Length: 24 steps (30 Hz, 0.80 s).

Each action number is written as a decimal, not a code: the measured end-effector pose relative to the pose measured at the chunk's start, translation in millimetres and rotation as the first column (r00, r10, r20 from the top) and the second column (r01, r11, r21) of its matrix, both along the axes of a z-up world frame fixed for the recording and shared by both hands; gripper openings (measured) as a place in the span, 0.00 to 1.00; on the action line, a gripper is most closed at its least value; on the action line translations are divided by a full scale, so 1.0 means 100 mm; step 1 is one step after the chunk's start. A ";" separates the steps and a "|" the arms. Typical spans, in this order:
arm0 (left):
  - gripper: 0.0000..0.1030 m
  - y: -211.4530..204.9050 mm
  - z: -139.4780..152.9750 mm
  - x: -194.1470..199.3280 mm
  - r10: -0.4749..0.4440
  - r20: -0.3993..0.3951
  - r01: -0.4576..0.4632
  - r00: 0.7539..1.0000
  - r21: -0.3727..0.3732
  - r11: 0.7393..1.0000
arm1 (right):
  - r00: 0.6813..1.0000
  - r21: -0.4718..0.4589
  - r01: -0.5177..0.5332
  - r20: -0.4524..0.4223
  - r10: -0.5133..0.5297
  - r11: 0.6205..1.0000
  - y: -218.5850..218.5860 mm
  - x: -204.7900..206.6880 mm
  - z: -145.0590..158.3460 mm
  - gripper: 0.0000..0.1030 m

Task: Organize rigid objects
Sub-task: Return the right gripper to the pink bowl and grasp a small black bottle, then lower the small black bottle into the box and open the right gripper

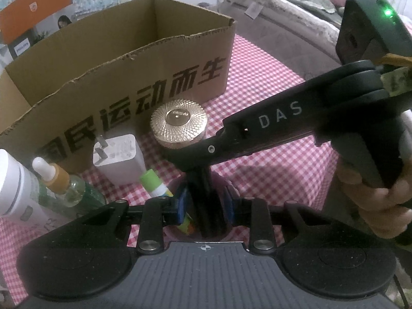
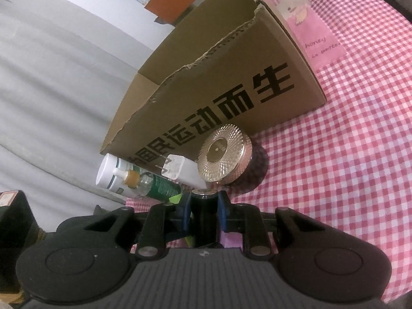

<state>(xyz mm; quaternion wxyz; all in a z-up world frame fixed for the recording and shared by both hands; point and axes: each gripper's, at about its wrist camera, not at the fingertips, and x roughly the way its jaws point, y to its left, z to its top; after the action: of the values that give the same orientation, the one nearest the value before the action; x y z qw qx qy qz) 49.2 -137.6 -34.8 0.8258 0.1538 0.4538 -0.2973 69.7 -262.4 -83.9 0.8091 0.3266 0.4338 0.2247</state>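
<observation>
Checked cloth beneath open cardboard box

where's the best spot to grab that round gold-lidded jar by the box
Grip the gold-lidded jar across the knurled rim of its lid, coming straight down from above. It stands upright with the flat lid facing up, and the ridged edge should give the pads purchase. The cardboard box stands close behind it and the white charger close beside it, so a side approach looks cramped.

Both wrist views close, angled down; share cardboard box.
</observation>
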 end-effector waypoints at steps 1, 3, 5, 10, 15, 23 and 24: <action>0.28 -0.01 0.00 0.00 0.001 0.000 -0.001 1.000 0.002 1.000 | 1.000 0.001 0.001 -0.001 -0.001 1.000 0.00 0.00 0.00 0.23; 0.26 -0.02 -0.01 0.01 0.005 0.000 -0.005 1.000 0.005 1.000 | 1.000 0.002 0.003 -0.001 -0.003 1.000 0.00 -0.01 0.00 0.23; 0.25 -0.02 -0.01 0.02 0.007 0.003 -0.007 1.000 0.008 1.000 | 1.000 0.000 0.004 0.001 -0.004 1.000 0.00 -0.01 0.02 0.23; 0.23 0.00 0.00 0.01 0.011 0.011 -0.011 1.000 0.005 1.000 | 1.000 -0.008 0.006 0.006 -0.005 1.000 0.00 -0.04 0.05 0.23; 0.21 0.04 0.10 -0.05 0.015 0.041 -0.014 0.999 -0.015 1.000 | 1.000 -0.020 0.008 0.027 -0.008 1.000 0.03 -0.10 0.16 0.23; 0.21 0.23 0.59 -0.12 0.040 0.168 -0.026 0.985 -0.085 0.996 | 0.988 -0.065 -0.011 0.155 0.021 0.998 0.15 -0.17 0.71 0.23; 0.21 0.25 0.67 -0.10 0.044 0.190 -0.028 0.981 -0.089 0.996 | 0.984 -0.073 -0.017 0.178 0.029 0.997 0.17 -0.15 0.81 0.23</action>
<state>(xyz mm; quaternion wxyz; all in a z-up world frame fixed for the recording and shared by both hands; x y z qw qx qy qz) 39.3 -112.3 32.6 0.8768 0.1379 0.3617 -0.2854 54.3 -245.0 -3.1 0.8533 0.2711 0.3708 0.2469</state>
